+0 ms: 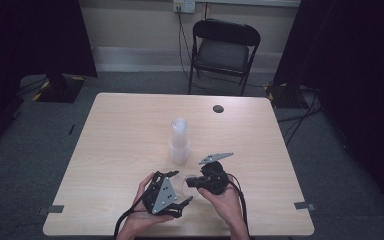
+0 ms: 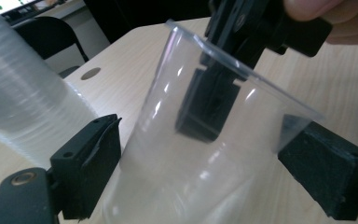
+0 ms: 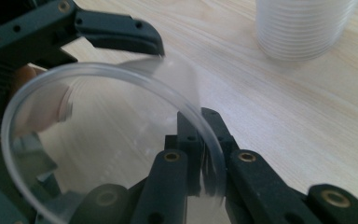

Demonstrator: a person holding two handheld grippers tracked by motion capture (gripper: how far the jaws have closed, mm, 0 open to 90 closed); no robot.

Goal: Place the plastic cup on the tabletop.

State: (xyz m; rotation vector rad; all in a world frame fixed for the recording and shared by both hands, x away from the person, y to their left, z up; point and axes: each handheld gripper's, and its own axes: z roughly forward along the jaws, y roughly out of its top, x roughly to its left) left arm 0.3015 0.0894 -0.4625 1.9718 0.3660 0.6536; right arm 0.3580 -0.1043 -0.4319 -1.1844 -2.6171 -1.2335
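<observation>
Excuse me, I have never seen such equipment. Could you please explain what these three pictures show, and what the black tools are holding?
A person sits at a wooden table and holds a black two-jaw tool in each hand. One picture looks down from above; the other two come from cameras riding on the tools. The right gripper is shut on the rim of a clear plastic cup. The left gripper has its jaws on either side of that same cup; they stand open and do not seem to press on it. A stack of similar cups stands on the table. Behind is a folding chair.
</observation>
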